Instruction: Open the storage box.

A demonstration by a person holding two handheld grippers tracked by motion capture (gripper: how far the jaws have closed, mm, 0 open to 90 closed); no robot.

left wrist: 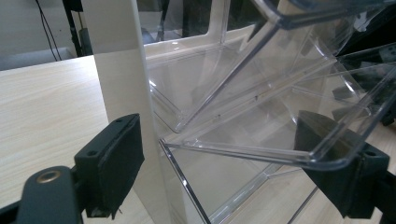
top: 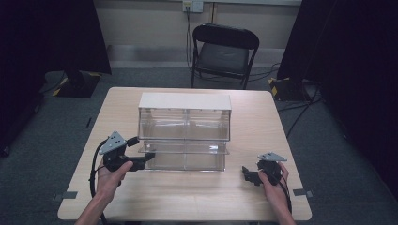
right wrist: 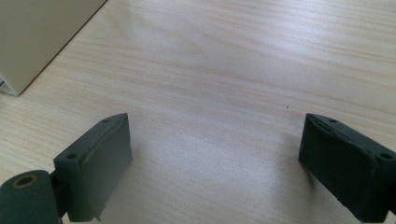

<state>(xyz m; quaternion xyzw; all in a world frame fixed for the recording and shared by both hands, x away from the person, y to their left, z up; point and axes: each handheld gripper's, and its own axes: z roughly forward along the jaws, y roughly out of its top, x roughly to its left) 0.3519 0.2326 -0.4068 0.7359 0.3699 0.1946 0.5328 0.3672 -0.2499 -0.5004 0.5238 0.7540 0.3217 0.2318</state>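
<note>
A clear plastic organizer point(top: 184, 133) with a cream top and two tiers of tilting bins stands mid-table. My left gripper point(top: 148, 158) is at its front left corner, open. In the left gripper view the left gripper point(left wrist: 229, 172) straddles the lower bin's clear rim point(left wrist: 261, 154), with the cream side panel point(left wrist: 121, 79) just inside the left pad point(left wrist: 114, 163); I cannot tell whether the pads touch it. My right gripper point(top: 247, 173) rests low over the table to the organizer's right, open. In the right gripper view the right gripper point(right wrist: 215, 163) frames bare wood, with the organizer's cream corner point(right wrist: 37, 37) at the upper left.
The wooden table point(top: 253, 117) has bare surface on both sides of the organizer and in front of it. A black folding chair point(top: 224, 51) stands beyond the far edge. Dark curtains hang left and right, and cables point(top: 300, 110) lie on the grey floor.
</note>
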